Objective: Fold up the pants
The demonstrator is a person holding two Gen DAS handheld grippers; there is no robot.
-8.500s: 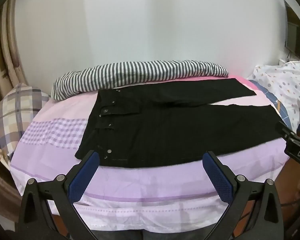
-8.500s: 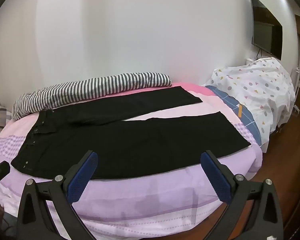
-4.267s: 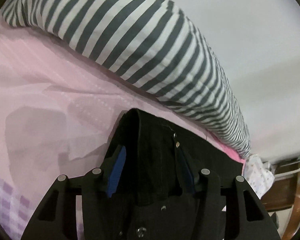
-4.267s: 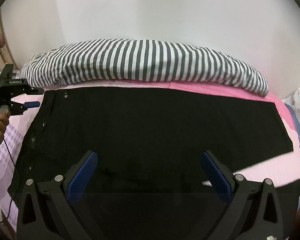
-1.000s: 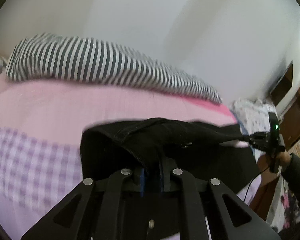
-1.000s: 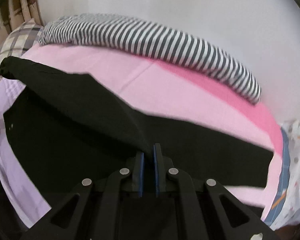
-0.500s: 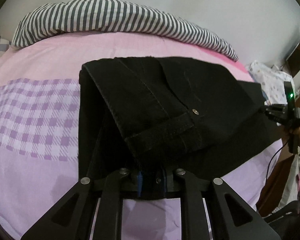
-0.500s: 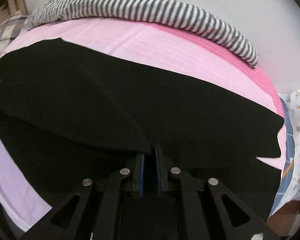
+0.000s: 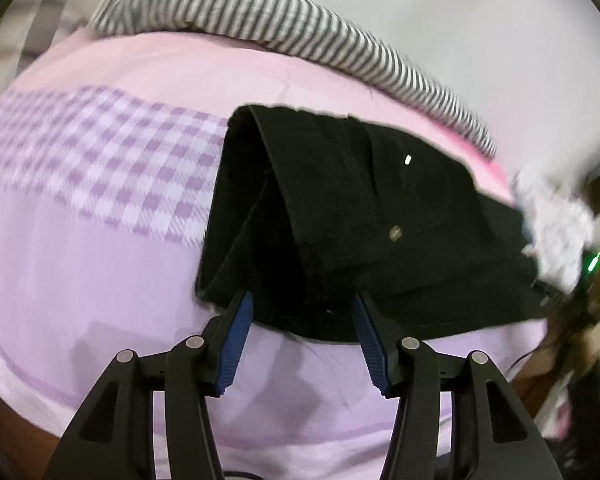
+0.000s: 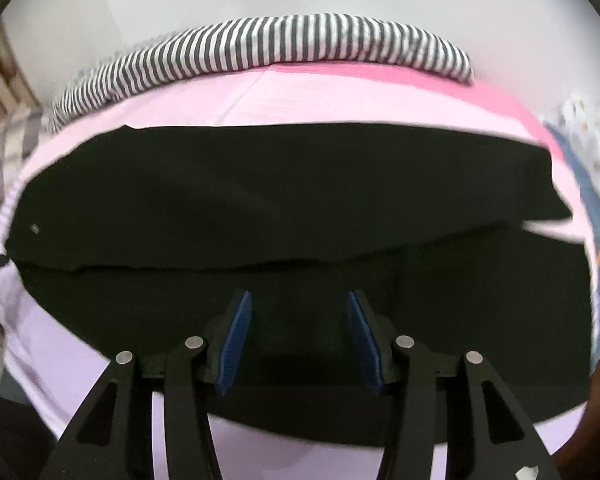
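Pink-and-lilac bed (image 9: 100, 240) is carrying black pants (image 9: 380, 208) folded leg over leg, lying lengthwise along it.

Left view is showing the waistband end doubled over, rivets glinting, with checked sheet free to its left; the left tool (image 9: 302, 300) has just been opening, pads spread, gripping nothing. Right view is showing the long legs running side to side below a striped quilt (image 10: 280, 48); the right tool (image 10: 298, 298) is likewise spreading over the cloth, pads clear.

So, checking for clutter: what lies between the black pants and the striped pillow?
Only bare pink sheet between pants and pillow, in both wrist views.
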